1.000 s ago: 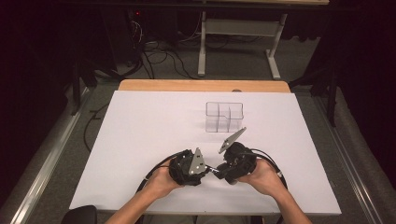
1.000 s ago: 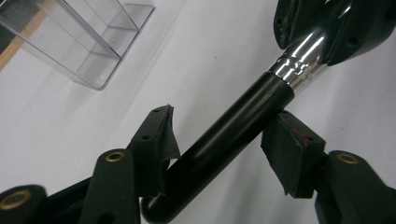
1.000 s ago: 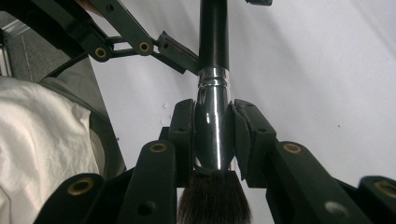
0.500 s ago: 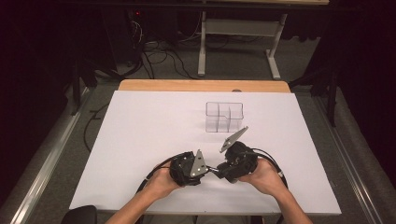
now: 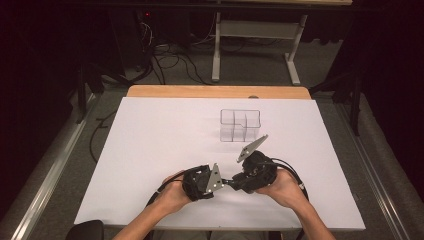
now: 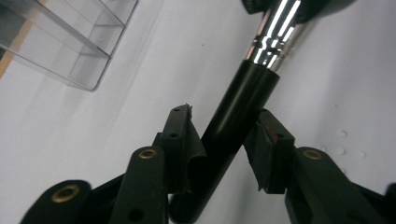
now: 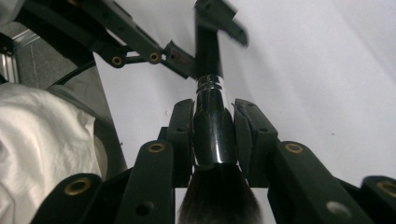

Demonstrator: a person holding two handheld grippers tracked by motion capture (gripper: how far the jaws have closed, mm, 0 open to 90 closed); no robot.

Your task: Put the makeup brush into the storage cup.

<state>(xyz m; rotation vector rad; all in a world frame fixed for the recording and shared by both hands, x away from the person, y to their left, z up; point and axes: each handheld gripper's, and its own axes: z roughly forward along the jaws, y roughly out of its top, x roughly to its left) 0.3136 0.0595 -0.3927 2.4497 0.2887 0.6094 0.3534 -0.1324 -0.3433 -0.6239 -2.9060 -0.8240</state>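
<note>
Nothing has shifted: both grippers stay at the white table's (image 5: 150,150) near edge, the left gripper (image 6: 224,140) clamping the black handle and the right gripper (image 7: 214,130) the chrome ferrule of the black-bristled makeup brush (image 7: 212,135), whose long axis bridges them; the clear plastic divided organizer (image 5: 240,125) lies beyond, nearer the right.

White worktop (image 5: 150,150), wooden strip (image 5: 215,91) along far edge. Grey carpet floor (image 5: 250,70) beyond. Far: white table legs (image 5: 216,50), tangled black cables (image 5: 165,60). Dark surroundings left and right. Metal rail (image 5: 50,175) on floor, left.
</note>
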